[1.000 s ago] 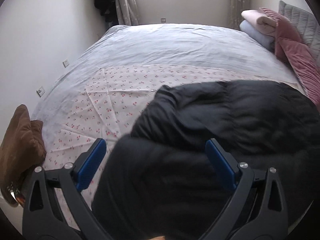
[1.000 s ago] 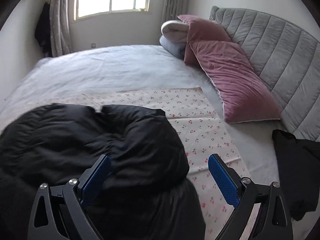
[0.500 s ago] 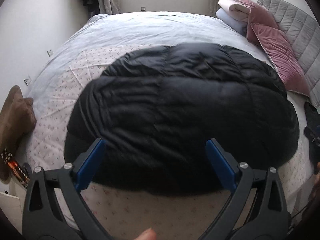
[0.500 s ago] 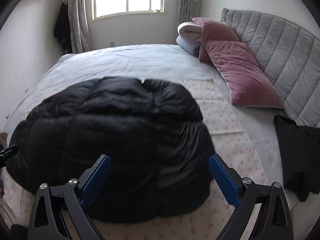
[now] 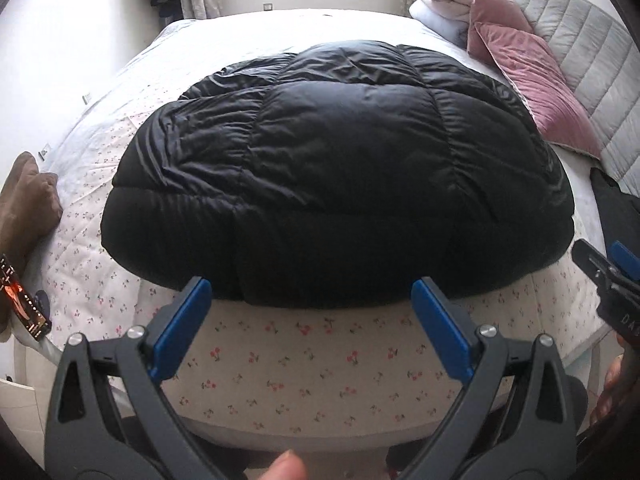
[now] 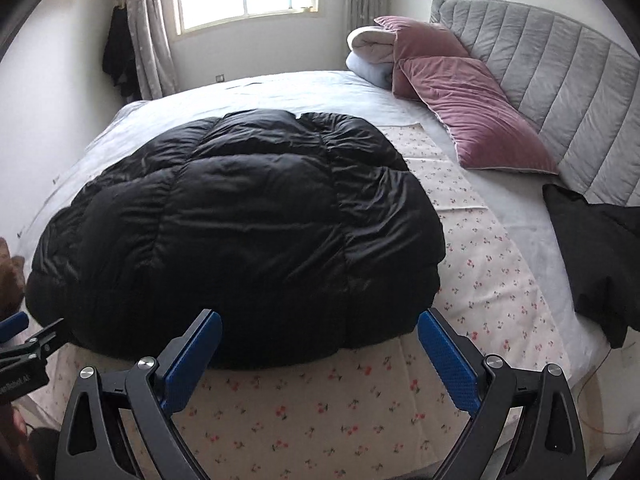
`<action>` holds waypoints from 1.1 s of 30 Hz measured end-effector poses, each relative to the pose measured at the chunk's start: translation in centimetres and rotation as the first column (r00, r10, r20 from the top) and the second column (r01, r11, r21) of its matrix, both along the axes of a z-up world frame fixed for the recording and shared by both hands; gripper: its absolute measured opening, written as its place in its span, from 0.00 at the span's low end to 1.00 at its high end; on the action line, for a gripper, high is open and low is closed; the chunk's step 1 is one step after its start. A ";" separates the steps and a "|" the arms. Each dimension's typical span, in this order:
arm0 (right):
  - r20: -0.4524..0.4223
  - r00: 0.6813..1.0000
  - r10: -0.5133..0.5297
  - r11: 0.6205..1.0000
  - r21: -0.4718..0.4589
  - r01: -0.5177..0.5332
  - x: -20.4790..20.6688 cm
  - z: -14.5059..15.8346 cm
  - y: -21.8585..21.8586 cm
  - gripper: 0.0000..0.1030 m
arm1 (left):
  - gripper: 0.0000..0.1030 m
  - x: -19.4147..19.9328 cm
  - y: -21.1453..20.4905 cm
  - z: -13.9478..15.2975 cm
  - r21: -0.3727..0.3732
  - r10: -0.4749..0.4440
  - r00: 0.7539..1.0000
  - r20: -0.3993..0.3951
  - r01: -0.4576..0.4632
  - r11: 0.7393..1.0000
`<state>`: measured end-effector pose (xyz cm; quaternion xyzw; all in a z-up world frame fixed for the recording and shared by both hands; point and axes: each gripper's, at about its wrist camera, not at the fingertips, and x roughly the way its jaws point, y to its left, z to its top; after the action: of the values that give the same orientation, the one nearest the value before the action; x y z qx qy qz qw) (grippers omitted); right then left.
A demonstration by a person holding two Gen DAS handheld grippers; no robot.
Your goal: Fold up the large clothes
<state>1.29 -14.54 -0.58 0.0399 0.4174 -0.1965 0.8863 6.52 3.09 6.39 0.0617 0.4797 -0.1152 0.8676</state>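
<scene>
Both grippers [image 5: 310, 322] — black frames, blue fingers [image 5: 182, 328], silver screws.

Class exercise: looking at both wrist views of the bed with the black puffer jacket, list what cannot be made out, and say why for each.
- Black quilted puffer jacket: sleeves, zip and underside hidden beneath its own bulk, both views.
- Dark garment by the grey headboard: cut off at the right edge, type unclear.
- Brown fabric item: cropped at the left edge, left wrist view.
- Black clothing hanging by the curtain: too small to identify.
- Left tongs and right tongs: open, empty.
</scene>
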 end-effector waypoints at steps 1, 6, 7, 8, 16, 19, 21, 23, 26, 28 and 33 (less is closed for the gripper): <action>-0.006 1.000 0.005 1.000 -0.004 -0.005 -0.1 -0.1 0.4 0.97 | 0.97 -0.2 0.0 0.1 0.003 0.000 1.000 0.003 0.000 1.000; -0.015 0.999 0.040 0.999 -0.034 -0.040 -0.4 0.2 2.3 0.97 | 0.97 -0.9 -0.1 0.5 0.017 -0.004 1.000 0.011 0.004 1.000; -0.013 0.999 0.053 0.998 -0.030 -0.053 -0.5 0.2 2.7 0.97 | 0.97 -1.1 -0.2 0.6 0.018 -0.003 1.000 0.014 0.003 1.000; -0.014 0.998 0.060 0.998 -0.030 -0.060 -0.5 0.2 2.9 0.97 | 0.97 -1.1 -0.2 0.6 0.018 -0.003 1.000 0.017 0.003 1.000; -0.022 0.995 0.093 0.995 -0.042 -0.094 -0.5 0.3 4.0 0.97 | 0.97 -1.9 -0.4 0.9 0.028 -0.006 1.000 0.031 0.005 1.000; -0.029 0.995 0.093 0.995 -0.034 -0.094 -0.5 0.1 3.9 0.97 | 0.97 -1.9 -0.5 0.8 0.028 -0.003 1.000 0.028 0.002 1.000; -0.030 0.995 0.093 0.995 -0.032 -0.094 -0.5 0.1 4.0 0.97 | 0.97 -2.0 -0.6 0.7 0.030 -0.005 1.000 0.027 0.004 1.000; -0.028 0.995 0.095 0.995 -0.030 -0.096 -0.5 0.0 4.0 0.97 | 0.97 -2.0 -0.7 0.6 0.031 -0.005 1.000 0.024 0.004 1.000; -0.034 0.994 0.103 0.994 -0.033 -0.104 -0.5 -0.1 4.3 0.97 | 0.97 -2.1 -0.9 0.4 0.032 -0.013 1.000 0.016 0.013 0.999; -0.038 0.994 0.105 0.994 -0.033 -0.106 -0.4 -0.2 4.3 0.97 | 0.97 -2.2 -1.1 0.4 0.029 -0.017 1.000 0.012 0.017 0.999; -0.042 0.993 0.109 0.994 -0.023 -0.110 -0.4 -0.4 4.3 0.97 | 0.97 -2.3 -1.3 0.3 0.027 -0.019 1.000 0.009 0.019 0.999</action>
<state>0.92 -10.25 -0.93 0.0016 0.4341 -0.1535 0.8877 4.19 1.81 6.73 0.0783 0.4766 -0.1168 0.8678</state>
